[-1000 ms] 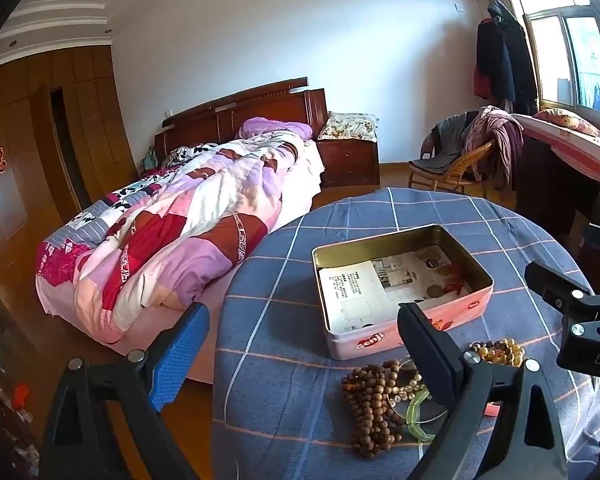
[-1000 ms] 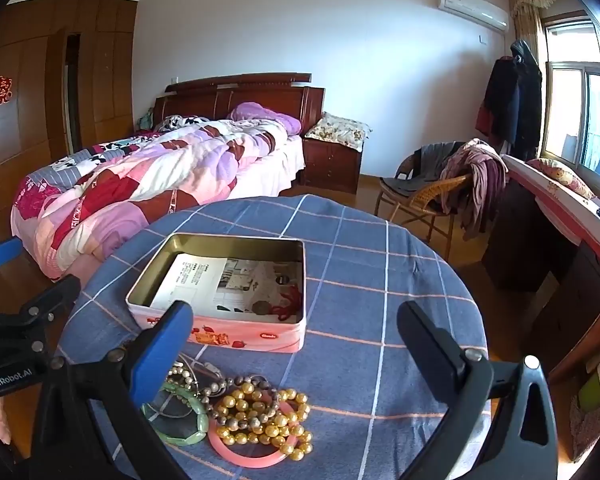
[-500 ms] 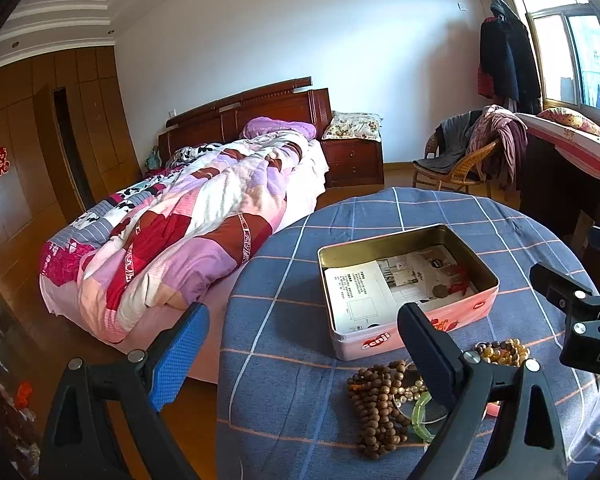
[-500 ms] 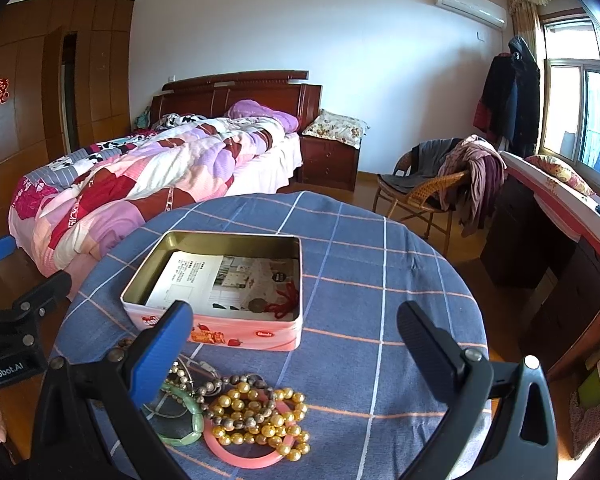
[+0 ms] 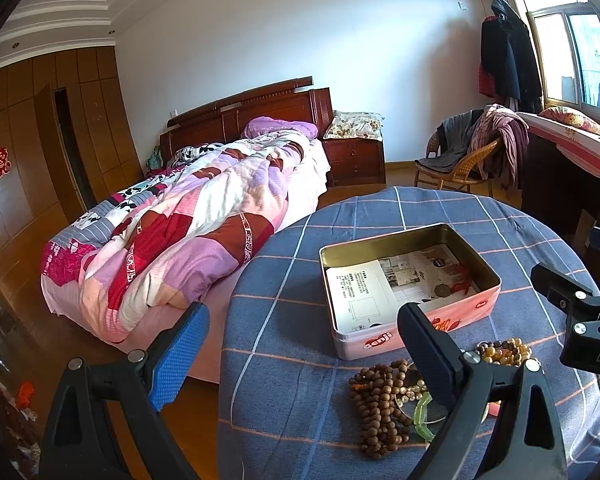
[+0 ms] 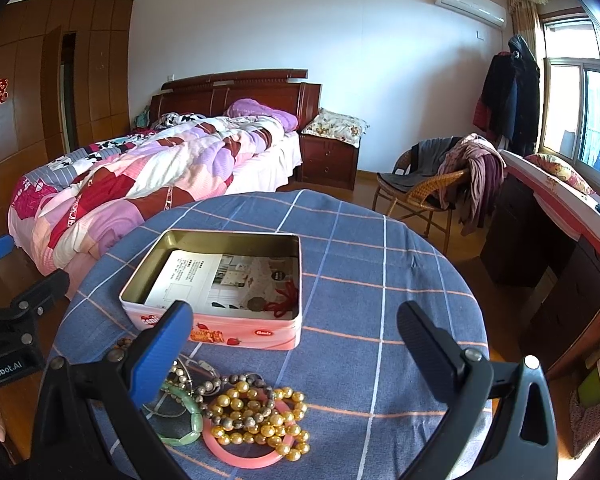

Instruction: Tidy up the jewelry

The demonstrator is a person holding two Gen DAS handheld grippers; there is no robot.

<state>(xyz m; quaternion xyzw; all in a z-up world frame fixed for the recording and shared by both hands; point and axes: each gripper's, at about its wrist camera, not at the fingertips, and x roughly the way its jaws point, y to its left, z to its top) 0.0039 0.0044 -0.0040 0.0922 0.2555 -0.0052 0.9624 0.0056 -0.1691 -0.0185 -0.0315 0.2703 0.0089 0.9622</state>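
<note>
An open pink tin (image 5: 412,334) (image 6: 256,334) lined with printed paper, with a red knotted cord (image 6: 286,300) inside, sits on the blue checked round table (image 6: 380,280). In front of it lies a jewelry heap: brown wooden beads (image 5: 376,404), gold pearl beads (image 6: 260,412), a green jade bracelet (image 6: 188,420), a pink bangle (image 6: 236,454), a metal bead strand (image 6: 216,386). My left gripper (image 5: 300,348) hovers open over the table's left edge, left of the heap. My right gripper (image 6: 296,340) hangs open above the heap's right side. Both hold nothing.
A bed with a patchwork quilt (image 5: 188,216) stands left of the table. A wicker chair draped with clothes (image 6: 440,184) and a dark desk (image 6: 548,232) are at the right. Checked cloth stretches right of the tin.
Both views have drifted slightly; the tin and beads sit a little further right in the left wrist view. Neither gripper changed its opening and the jewelry has not moved.
</note>
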